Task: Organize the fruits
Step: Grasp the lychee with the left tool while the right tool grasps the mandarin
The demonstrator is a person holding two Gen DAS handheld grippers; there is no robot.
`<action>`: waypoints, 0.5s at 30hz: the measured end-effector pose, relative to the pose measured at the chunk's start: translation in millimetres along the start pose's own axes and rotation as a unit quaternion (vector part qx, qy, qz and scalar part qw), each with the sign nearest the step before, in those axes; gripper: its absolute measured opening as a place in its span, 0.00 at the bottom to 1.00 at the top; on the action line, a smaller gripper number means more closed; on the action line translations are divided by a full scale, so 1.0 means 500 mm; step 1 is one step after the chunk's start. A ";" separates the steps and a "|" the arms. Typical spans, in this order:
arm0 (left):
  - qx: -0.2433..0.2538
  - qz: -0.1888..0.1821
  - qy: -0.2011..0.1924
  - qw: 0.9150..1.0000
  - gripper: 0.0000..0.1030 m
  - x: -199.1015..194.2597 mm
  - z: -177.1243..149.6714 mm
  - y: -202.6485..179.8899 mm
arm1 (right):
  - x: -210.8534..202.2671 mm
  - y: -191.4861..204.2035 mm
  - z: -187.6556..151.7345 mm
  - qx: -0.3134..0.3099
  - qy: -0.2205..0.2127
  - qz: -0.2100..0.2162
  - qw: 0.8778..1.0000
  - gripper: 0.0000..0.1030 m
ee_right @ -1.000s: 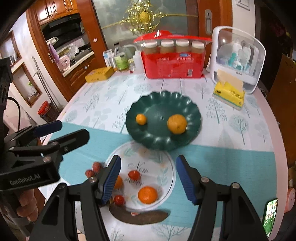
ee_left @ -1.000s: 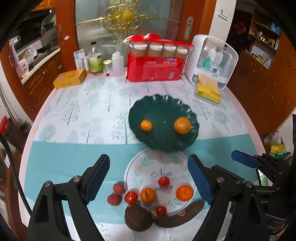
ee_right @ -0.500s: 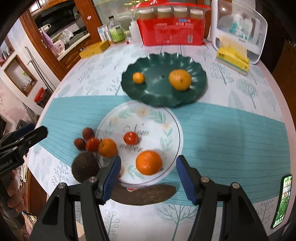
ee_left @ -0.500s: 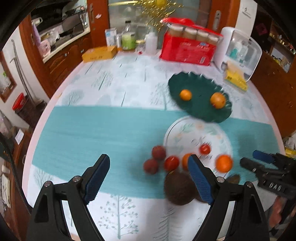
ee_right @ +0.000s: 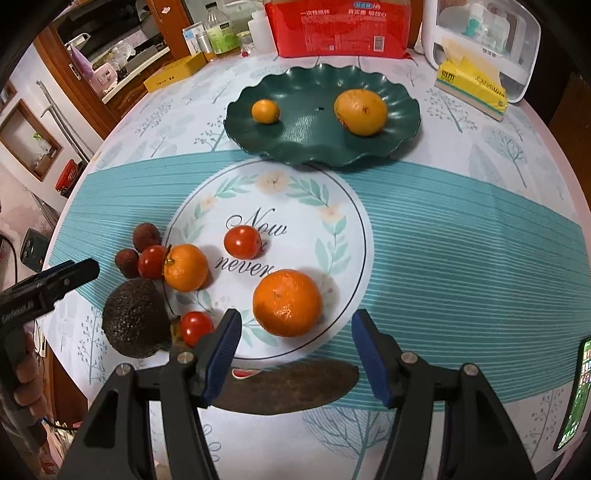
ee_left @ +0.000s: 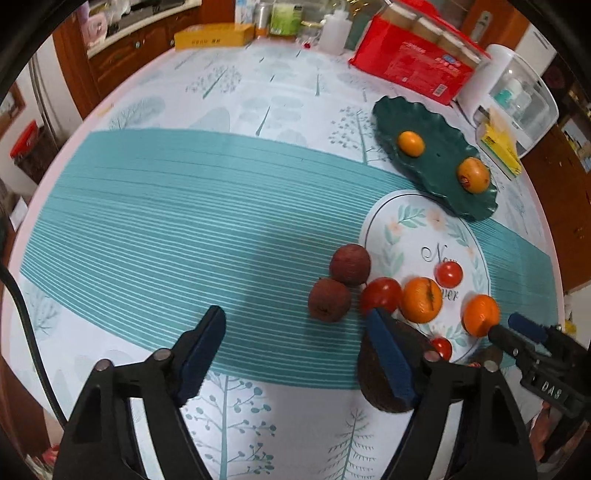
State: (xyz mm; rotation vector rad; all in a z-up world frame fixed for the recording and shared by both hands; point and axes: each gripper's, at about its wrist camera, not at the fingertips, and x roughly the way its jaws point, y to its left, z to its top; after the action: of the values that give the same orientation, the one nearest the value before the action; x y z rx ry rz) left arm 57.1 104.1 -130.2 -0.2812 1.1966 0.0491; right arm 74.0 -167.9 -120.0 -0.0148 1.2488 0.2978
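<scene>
A dark green scalloped plate (ee_right: pixel 295 144) holds a small orange (ee_right: pixel 265 110) and a larger yellow-orange fruit (ee_right: pixel 360 111). In front, a round white printed mat (ee_right: pixel 340 258) carries a big mandarin (ee_right: pixel 287 302), a second mandarin (ee_right: pixel 185 266) and cherry tomatoes (ee_right: pixel 242 242). Two lychees (ee_left: pixel 328 299) and an avocado (ee_right: pixel 135 323) lie left of the mat. My right gripper (ee_right: pixel 293 350) is open, just short of the big mandarin. My left gripper (ee_left: pixel 295 347) is open, low over the cloth, just short of the lychees. Both are empty.
A brown leaf-shaped piece (ee_right: pixel 295 384) lies at the mat's near edge. At the back stand a red package (ee_right: pixel 338 27), a white dispenser box (ee_right: pixel 480 40), a yellow tissue pack (ee_right: pixel 471 86), bottles and a yellow box (ee_right: pixel 173 75). A phone (ee_right: pixel 576 391) lies at the right edge.
Both grippers have dropped lower and closer to the fruit. The left one has swung to the left side of the mat, toward the lychees. The right one has closed in on the big mandarin.
</scene>
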 end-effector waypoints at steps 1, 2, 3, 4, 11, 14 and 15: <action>-0.005 -0.004 0.005 1.000 0.70 0.009 0.003 0.004 | 0.004 0.000 -0.001 0.000 0.002 0.000 1.000 0.61; -0.008 -0.007 0.008 1.000 0.70 0.015 0.005 0.007 | 0.006 0.000 -0.001 0.000 0.002 0.001 1.000 0.60; -0.011 -0.009 0.012 1.000 0.70 0.022 0.007 0.010 | 0.009 -0.001 -0.002 0.001 0.003 0.001 1.000 0.60; -0.014 -0.013 0.017 1.000 0.69 0.030 0.009 0.012 | 0.012 -0.002 -0.002 0.002 0.004 0.000 1.000 0.60; -0.022 -0.039 0.051 0.998 0.58 0.073 0.017 0.006 | 0.034 -0.006 0.006 0.012 0.013 0.004 1.000 0.60; -0.020 -0.046 0.056 0.997 0.57 0.082 0.021 -0.002 | 0.042 -0.003 0.011 0.013 0.015 0.007 1.000 0.60; -0.019 -0.048 0.057 0.997 0.55 0.085 0.022 -0.005 | 0.045 -0.002 0.012 0.012 0.016 0.007 1.000 0.58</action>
State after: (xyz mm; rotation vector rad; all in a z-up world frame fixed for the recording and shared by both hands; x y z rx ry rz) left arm 83.5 99.8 -165.3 -0.3793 1.2957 -0.0286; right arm 86.2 -163.1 -139.1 0.0099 1.2837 0.2955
